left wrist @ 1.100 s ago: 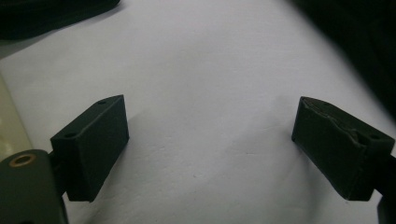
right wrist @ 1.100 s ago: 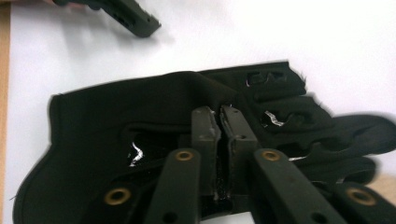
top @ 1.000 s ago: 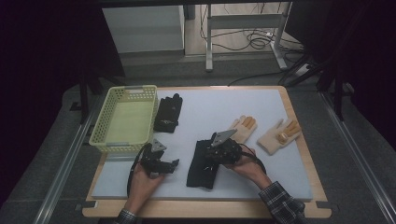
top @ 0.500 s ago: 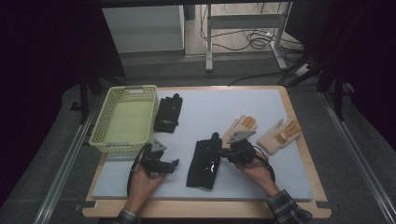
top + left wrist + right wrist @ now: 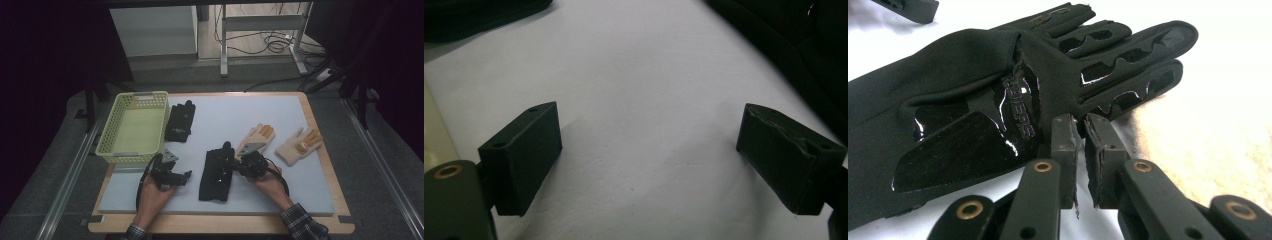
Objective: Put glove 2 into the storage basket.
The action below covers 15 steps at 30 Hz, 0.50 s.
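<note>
A black glove (image 5: pixel 216 172) lies palm up in the middle of the white mat, its glossy grip patches plain in the right gripper view (image 5: pixel 998 95). My right gripper (image 5: pixel 236 169) sits at the glove's right edge, below its fingers. Its jaws (image 5: pixel 1080 125) are nearly together and pinch the glove's hem. My left gripper (image 5: pixel 185 176) rests on the mat left of the glove. Its jaws (image 5: pixel 649 150) stand wide open over bare mat with nothing between them.
A second black glove (image 5: pixel 180 122) lies beside a pale yellow basket (image 5: pixel 111 135) at the back left. Two tan gloves (image 5: pixel 256 136) (image 5: pixel 298 145) lie right of the middle, the nearer one just behind my right gripper. The mat's front edge is close to both hands.
My right gripper has shifted slightly right and toward the front, settling at the black glove's edge. The left gripper has stayed where it was.
</note>
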Motion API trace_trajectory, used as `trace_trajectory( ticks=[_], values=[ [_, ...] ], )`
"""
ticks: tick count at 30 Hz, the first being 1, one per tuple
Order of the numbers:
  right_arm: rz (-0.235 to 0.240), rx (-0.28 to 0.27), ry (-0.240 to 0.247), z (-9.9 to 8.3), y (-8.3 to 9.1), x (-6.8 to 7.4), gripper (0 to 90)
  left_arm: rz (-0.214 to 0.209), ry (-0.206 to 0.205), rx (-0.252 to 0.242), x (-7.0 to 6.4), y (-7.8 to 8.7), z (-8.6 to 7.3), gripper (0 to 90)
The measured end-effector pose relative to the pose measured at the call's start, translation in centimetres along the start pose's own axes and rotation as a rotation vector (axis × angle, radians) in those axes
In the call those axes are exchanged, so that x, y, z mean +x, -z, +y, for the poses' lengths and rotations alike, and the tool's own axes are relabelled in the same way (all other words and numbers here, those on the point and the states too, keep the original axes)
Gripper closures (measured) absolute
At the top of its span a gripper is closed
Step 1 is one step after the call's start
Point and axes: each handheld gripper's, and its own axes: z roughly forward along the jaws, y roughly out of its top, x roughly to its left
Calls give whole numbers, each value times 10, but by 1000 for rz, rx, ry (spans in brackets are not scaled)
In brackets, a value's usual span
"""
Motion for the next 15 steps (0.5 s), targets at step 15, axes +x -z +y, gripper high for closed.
trace_trajectory(
  ticks=[15],
  values=[
    [8,-69,-36,48,-8,-12,686,-11,2,10,0,7,-7,84]
  ],
)
